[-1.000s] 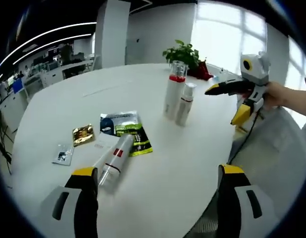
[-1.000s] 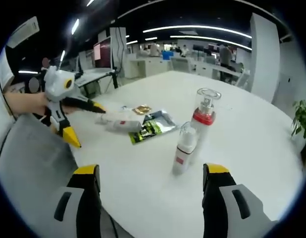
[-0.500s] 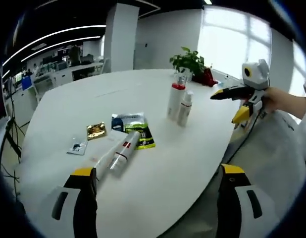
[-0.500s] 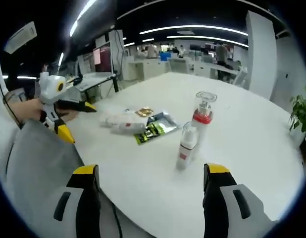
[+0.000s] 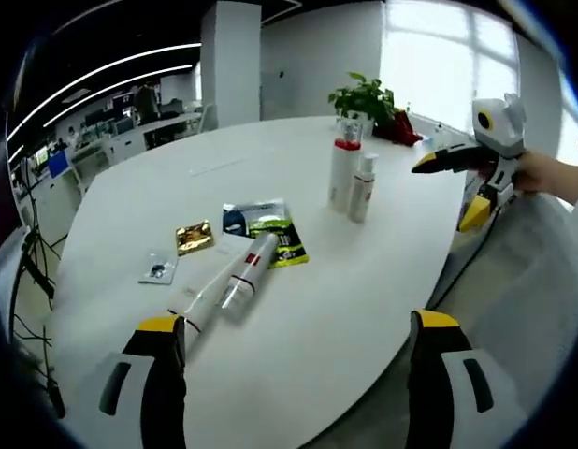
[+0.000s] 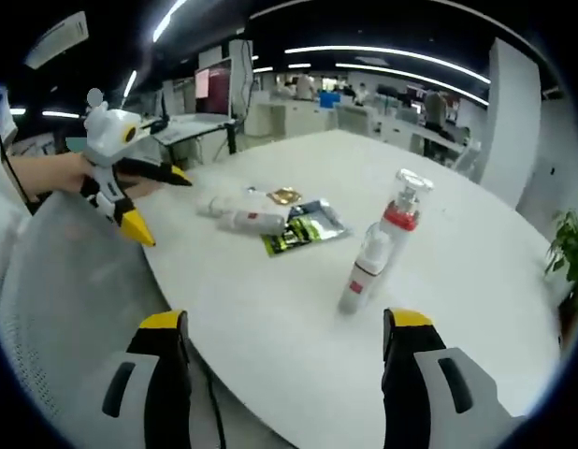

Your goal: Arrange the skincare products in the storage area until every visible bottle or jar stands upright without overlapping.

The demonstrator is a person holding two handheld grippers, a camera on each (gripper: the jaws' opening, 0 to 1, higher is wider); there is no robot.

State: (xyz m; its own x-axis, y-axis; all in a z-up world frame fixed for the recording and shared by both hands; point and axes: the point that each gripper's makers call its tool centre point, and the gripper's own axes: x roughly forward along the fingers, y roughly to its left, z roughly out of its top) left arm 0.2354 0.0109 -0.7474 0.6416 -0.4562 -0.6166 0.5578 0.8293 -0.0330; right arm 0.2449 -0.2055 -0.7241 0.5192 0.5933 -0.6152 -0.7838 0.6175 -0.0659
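While both grippers [image 5: 289,374] [image 6: 284,374] gape empty, tubes [image 5: 238,285] lie flat.

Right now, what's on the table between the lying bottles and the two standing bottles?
In the left gripper view, a green and black sachet lies flat between the lying bottles and the standing bottles; beyond it the table is bare.

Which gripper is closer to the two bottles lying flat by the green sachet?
Left. The left gripper hovers off the table edge beside the lying bottles; the right gripper is off the far edge, by the upright bottles.
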